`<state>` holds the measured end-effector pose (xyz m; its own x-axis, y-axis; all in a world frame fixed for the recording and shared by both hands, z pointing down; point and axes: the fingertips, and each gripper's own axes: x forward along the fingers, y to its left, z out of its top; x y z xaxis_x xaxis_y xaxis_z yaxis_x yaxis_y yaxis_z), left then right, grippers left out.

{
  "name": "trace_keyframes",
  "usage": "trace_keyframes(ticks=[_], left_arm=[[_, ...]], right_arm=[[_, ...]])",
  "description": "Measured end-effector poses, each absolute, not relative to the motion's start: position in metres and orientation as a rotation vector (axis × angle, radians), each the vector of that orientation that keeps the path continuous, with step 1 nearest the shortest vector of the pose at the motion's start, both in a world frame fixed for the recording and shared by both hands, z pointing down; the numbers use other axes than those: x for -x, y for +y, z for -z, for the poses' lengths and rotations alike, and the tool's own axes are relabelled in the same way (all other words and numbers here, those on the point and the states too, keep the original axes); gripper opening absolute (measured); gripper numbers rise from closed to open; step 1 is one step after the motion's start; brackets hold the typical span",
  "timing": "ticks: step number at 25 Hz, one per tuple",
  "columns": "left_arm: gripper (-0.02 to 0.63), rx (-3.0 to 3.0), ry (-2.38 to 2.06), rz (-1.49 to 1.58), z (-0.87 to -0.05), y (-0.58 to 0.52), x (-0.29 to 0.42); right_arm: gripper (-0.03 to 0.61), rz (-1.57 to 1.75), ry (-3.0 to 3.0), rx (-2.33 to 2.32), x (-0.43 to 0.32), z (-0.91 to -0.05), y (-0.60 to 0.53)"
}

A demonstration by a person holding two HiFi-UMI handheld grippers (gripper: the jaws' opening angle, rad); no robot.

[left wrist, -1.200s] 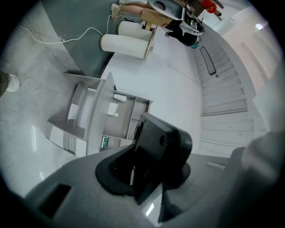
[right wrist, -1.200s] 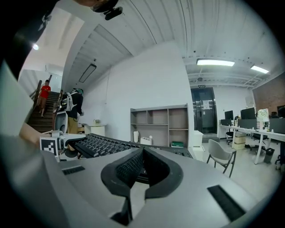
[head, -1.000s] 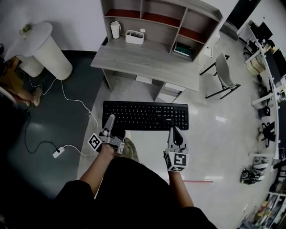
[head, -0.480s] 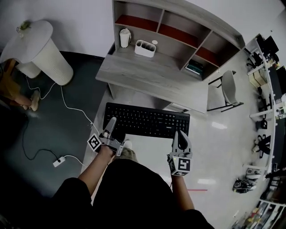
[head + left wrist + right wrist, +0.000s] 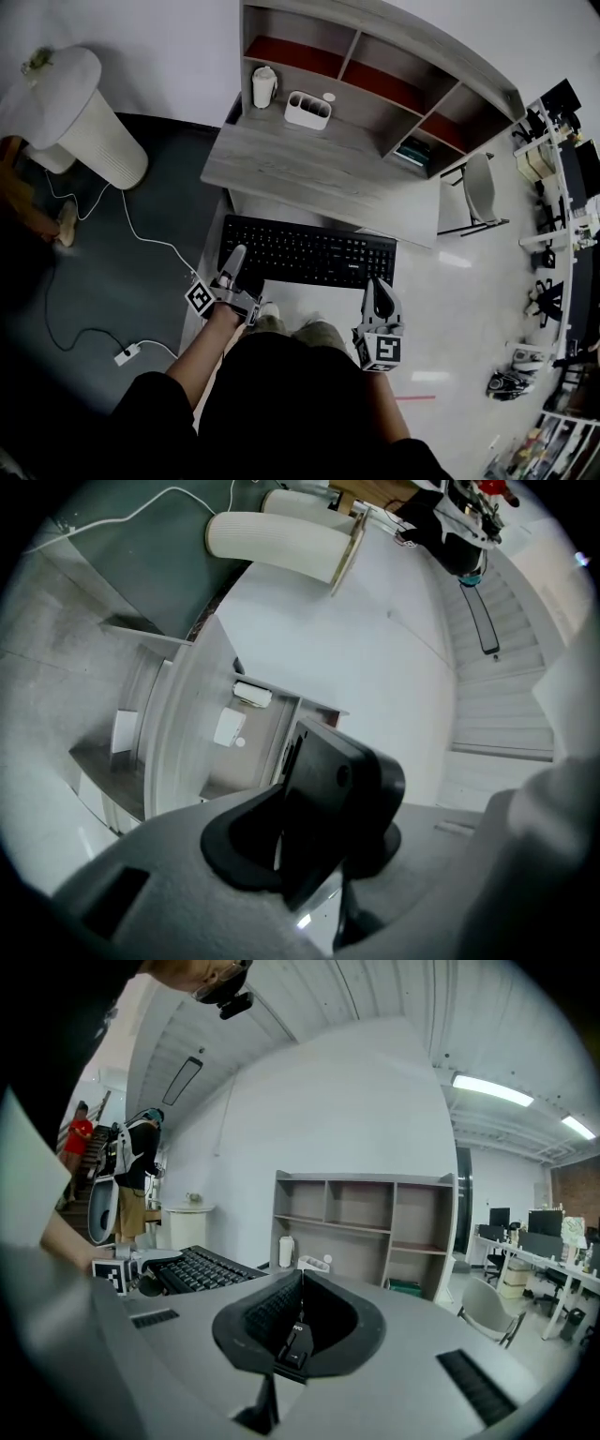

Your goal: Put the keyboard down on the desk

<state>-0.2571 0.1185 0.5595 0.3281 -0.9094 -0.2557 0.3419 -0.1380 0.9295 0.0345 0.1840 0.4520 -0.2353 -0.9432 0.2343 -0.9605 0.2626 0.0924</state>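
I am holding the keyboard (image 5: pixel 309 253) level in the air, just short of the worktop's (image 5: pixel 319 173) near edge. My left tool (image 5: pixel 236 258) is clenching its left end and my right tool (image 5: pixel 379 291) its near right edge. I am aiming to bring it over that edge with both ends even, then lay it flat on the bare middle before letting go.
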Motion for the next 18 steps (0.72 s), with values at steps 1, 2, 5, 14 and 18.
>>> trace_keyframes(ticks=[1,2,5,14,18], left_arm=[[0.098,-1.268,-0.598,1.205,-0.561,0.116,0.259],[0.098,-1.267,-0.595,1.209,-0.562,0.114,0.261],[0.098,-1.258,-0.588,1.219,-0.566,0.105,0.266],[0.098,-1.281,-0.626,1.217,-0.57,0.071,0.257],[0.098,-1.278,-0.638,1.22,-0.568,0.037,0.245]], right_arm=[[0.014,-0.093,-2.287,-1.755,-0.032,-0.453,0.182],[0.014,-0.091,-2.278,-1.755,-0.031,-0.455,0.178],[0.014,-0.107,-2.261,-1.769,-0.028,-0.459,0.166],[0.014,-0.085,-2.354,-1.728,-0.021,-0.459,0.114],[0.014,-0.1,-2.394,-1.716,-0.026,-0.467,0.074]])
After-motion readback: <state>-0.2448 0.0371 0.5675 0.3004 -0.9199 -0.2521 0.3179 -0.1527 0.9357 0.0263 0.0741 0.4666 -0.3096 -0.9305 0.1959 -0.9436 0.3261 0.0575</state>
